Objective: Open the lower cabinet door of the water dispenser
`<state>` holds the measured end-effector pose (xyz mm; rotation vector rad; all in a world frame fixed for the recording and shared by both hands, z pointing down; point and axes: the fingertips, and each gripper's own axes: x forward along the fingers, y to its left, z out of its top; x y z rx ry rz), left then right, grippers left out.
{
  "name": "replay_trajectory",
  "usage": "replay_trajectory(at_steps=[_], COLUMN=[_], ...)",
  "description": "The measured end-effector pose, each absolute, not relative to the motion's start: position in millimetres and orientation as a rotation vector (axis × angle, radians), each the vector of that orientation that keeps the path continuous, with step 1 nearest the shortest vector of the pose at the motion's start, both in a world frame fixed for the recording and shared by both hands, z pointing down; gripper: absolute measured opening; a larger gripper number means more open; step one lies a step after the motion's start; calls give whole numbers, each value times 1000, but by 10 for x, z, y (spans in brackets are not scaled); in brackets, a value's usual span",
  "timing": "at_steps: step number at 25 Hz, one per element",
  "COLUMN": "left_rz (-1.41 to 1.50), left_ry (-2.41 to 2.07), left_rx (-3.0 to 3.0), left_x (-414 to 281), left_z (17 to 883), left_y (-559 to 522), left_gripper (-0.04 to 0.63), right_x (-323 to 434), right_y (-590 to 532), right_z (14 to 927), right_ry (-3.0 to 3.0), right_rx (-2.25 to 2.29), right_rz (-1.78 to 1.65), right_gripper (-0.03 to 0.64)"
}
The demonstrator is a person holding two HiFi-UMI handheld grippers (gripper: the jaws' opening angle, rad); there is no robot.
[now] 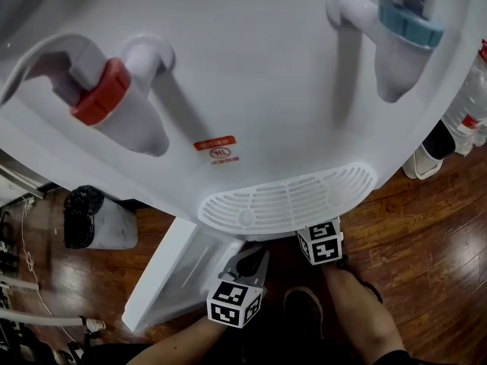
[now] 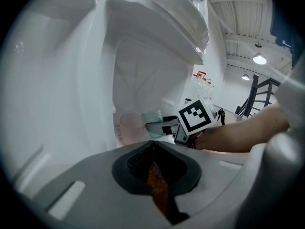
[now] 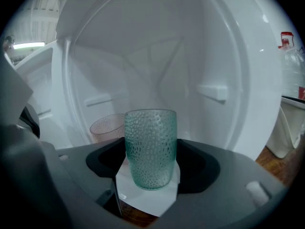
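R gripper [image 1: 320, 242] jaws are clamped on a green dimpled glass [image 3: 150, 148]. It's upright, w/ a pad on each side, and looks empty. Just behind it, toward the cabinet's left wall, a pink dimpled glass [image 3: 106, 126] stands on the cabinet floor. Its lower part is cut off by the gripper body, so contents can't be made out. L gripper [image 2: 153, 146] jaws are shut w/ nothing btwn them. It's parked in front of the opening, beside the inner face of the lower cabinet door [image 1: 171, 268], which stands open, swung out to the left of the water dispenser [image 1: 251, 67]. Past the glasses is the white cabinet [image 3: 157, 66], w/ a small ledge [image 3: 212, 92] on each side wall. In the head view the drip grille [image 1: 289, 201] overhangs the opening, so the cabinet inside, both glasses and the R gripper's tips are hidden. Only its marker cube shows there. Both forearms [image 1: 358, 303] come up from the bottom edge, close together, grippers angled fwd and somewhat down toward the dispenser's base. R reaches further in than L. Higher up are a red tap [image 1: 103, 90] and a blue tap [image 1: 411, 21], the blue one partly cut by the top edge. Bottles [image 1: 468, 105] at the right edge over the wood floor [image 1: 426, 226] are only partly in frame.
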<state>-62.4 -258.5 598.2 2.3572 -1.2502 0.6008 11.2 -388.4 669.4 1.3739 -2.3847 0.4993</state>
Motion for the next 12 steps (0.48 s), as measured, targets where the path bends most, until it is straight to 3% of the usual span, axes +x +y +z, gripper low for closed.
replay_trajectory(at_steps=[12], left_rz=[589], left_ry=[-1218], left_rx=[2360], left_x=[-580], left_z=[5998], left_y=[-2550], left_gripper=[0], right_x=[68], right_y=[-4138], right_z=[6671], right_ry=[-2293], right_rx=[1481], right_rz=[514], right_gripper=[328])
